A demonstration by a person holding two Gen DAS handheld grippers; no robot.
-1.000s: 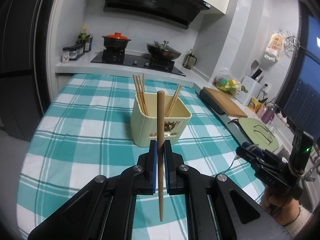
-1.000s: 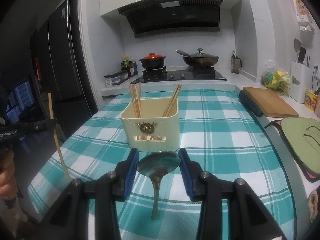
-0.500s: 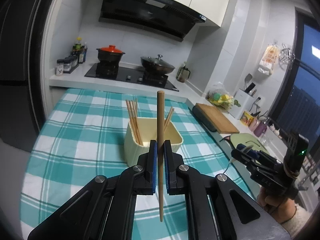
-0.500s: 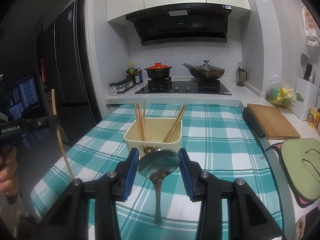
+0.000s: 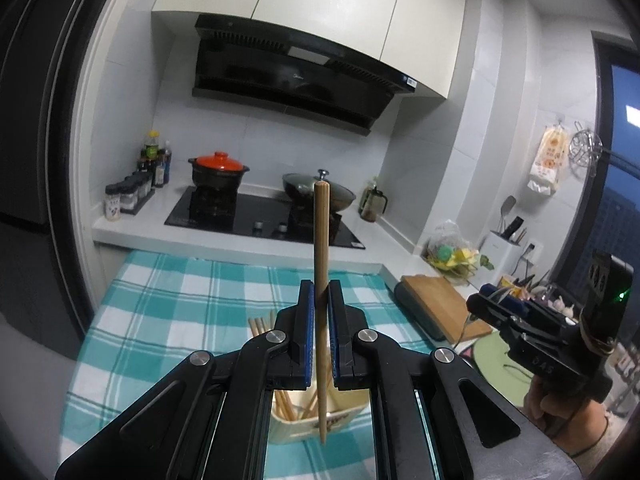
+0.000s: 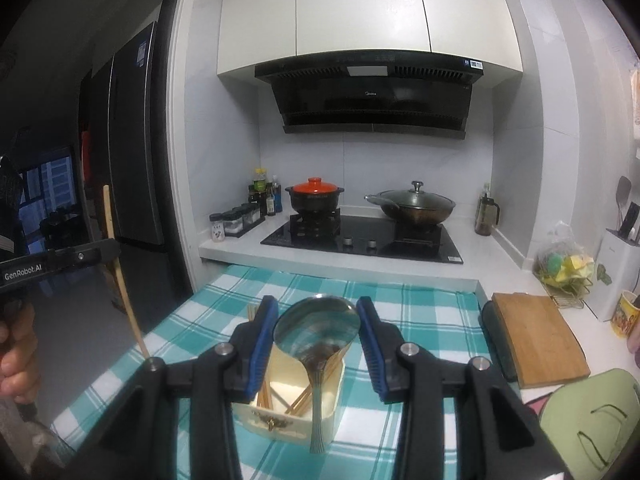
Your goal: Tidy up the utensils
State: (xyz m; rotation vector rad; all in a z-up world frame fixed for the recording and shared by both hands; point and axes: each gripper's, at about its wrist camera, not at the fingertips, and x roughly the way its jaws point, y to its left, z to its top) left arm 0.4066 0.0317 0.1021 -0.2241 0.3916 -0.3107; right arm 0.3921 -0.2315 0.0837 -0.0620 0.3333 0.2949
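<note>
My left gripper (image 5: 319,300) is shut on a wooden chopstick (image 5: 321,240) held upright, its lower tip over the cream utensil holder (image 5: 316,420). My right gripper (image 6: 318,316) is shut on a metal spoon (image 6: 316,328), bowl up, handle hanging down in front of the cream holder (image 6: 288,412). The holder stands on the teal checked tablecloth (image 6: 420,320) and holds several chopsticks (image 6: 264,394). The left gripper with its chopstick (image 6: 120,276) shows at the left of the right wrist view; the right gripper (image 5: 492,306) shows at the right of the left wrist view.
Behind the table is a counter with a black hob (image 6: 360,236), an orange-lidded pot (image 6: 314,196) and a wok (image 6: 414,204). A wooden cutting board (image 6: 536,336) and a green mat (image 6: 592,416) lie to the right. A dark fridge (image 6: 132,160) stands left.
Both grippers have risen and tilted up, so the holder now sits low, under the fingers. The chopstick and the spoon stay gripped.
</note>
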